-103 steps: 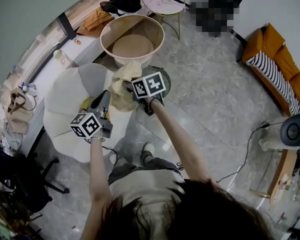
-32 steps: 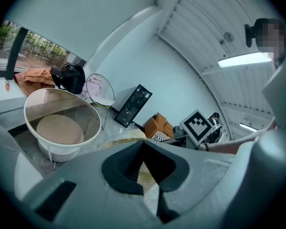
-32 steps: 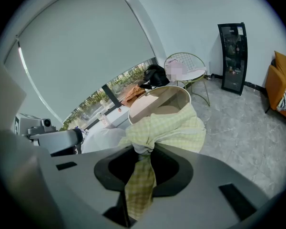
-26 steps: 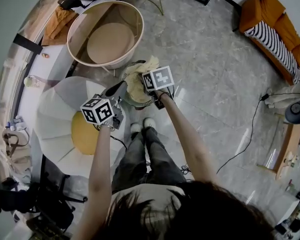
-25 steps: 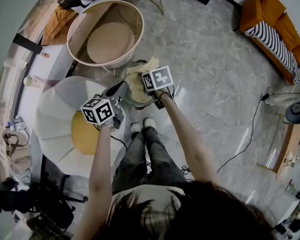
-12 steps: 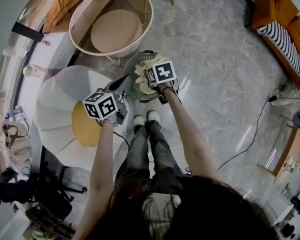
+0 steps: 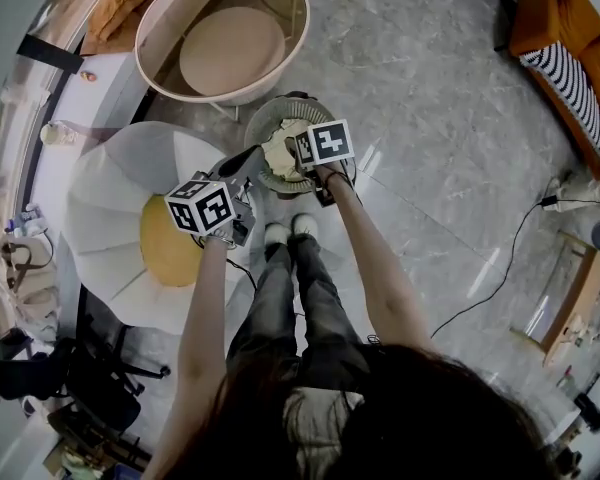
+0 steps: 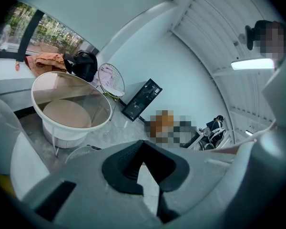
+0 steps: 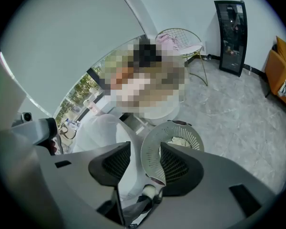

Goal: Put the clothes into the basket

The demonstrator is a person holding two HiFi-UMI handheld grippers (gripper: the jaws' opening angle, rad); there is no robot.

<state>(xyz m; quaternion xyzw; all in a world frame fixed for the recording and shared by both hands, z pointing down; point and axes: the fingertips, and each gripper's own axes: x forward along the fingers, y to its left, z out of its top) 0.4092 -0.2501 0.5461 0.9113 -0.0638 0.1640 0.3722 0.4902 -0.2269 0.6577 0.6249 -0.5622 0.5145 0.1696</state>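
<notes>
Releasing | right gripper (image 9: 142, 163) jaws wide, just been opening, nothing between them | left gripper (image 8: 142, 149) closed, empty | cream garment (image 7: 278, 156) lies inside basket (image 7: 270, 110) | likely soft, light, floppy: pinch a bunched fold

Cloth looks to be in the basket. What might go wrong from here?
1. The right gripper, whose jaws have just been opening and press on nothing, hangs close over the grey slatted round basket. The cream cloth might snag on the jaws and lift back out.
2. The basket stands just ahead of the person's white shoes, so a step might tip it.
</notes>
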